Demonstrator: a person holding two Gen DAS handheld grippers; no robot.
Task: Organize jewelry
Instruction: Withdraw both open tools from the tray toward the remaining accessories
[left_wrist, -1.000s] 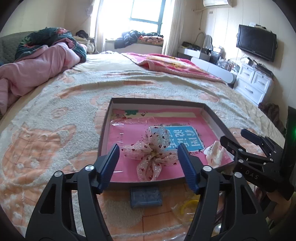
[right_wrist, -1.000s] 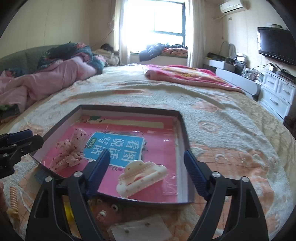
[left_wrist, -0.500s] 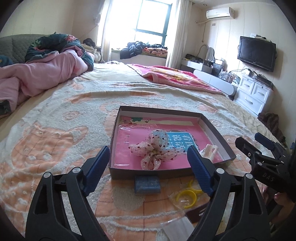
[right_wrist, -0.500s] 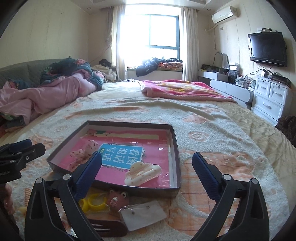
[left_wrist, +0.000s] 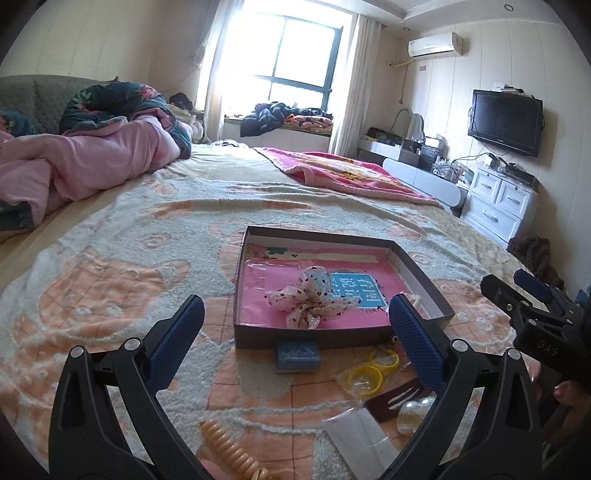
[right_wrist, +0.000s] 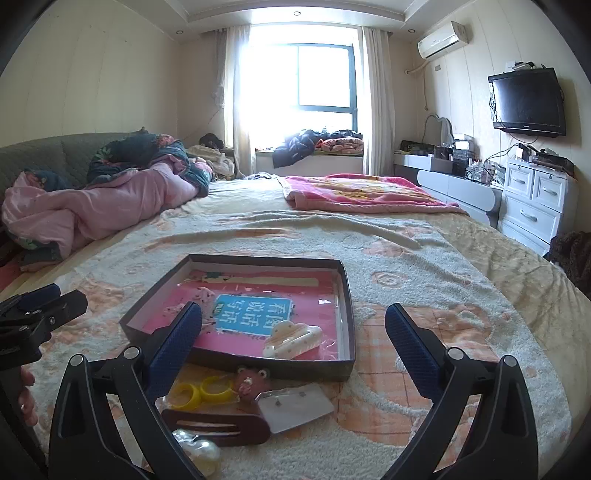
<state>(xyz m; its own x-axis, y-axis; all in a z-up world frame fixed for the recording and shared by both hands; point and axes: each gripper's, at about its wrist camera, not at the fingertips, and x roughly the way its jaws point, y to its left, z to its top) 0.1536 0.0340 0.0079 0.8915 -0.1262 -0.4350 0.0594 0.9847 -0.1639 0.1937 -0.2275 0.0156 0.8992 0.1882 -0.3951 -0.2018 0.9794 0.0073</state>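
Both grippers are hovering low over the bed (right_wrist: 424, 258) with nothing in them. The left gripper (left_wrist: 293, 325) is standing with its jaws spread wide, the blue pads bracketing the near edge of the shallow dark box (left_wrist: 421, 277) without touching it. The right gripper (right_wrist: 293, 332) is showing the same: jaws wide, gripping nothing, held above the loose pieces in front of the box. Inside the box, on its pink lining, two things are lying: one sheer spotted bow (left_wrist: 312, 301) toward the left and one cream cloud-shaped hair claw (right_wrist: 293, 338) at the near right corner. A single blue label with Chinese characters (right_wrist: 255, 314) is sitting between them on the lining. Outside the box, just in front of its near wall, I am counting two yellow rings (right_wrist: 201, 393) side by side in a clear bag, one small brown bear charm (right_wrist: 249, 380), one clear packet of studs (right_wrist: 295, 406), one dark brown slotted barrette (right_wrist: 218, 426), one pearly piece (right_wrist: 195, 448) and one small blue pouch (left_wrist: 297, 356) touching the box. One beige coil hair tie (left_wrist: 231, 450) is lying nearest the left gripper.
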